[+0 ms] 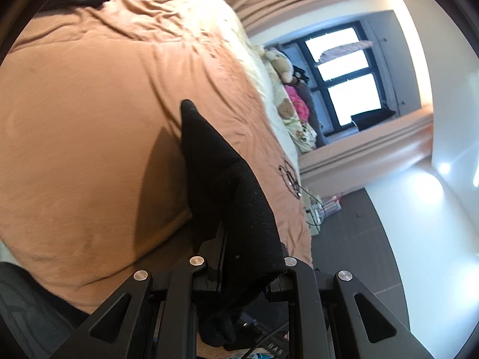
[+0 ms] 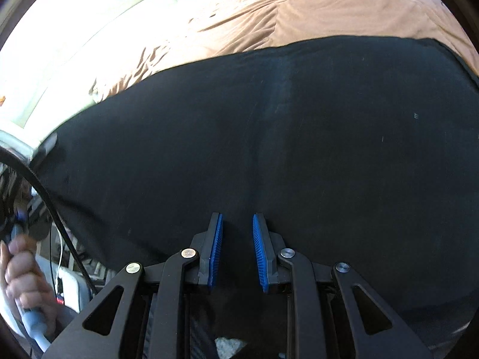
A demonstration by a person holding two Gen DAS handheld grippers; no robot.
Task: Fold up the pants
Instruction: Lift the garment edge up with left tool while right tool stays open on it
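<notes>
Black knit pants [image 2: 299, 149] lie spread flat across a rumpled tan bedspread [image 1: 89, 104], their far edge crossing it with bare cover beyond. The left gripper [image 1: 239, 257] is clenched on a lifted corner of the pants, the fabric draping over its right finger. The right gripper [image 2: 238, 251], blue ribbed pads [image 2: 216, 251] slightly apart, stands over the cloth; whether it pinches any cannot be told. A hand [image 2: 24, 284] grips a handle at near left.
</notes>
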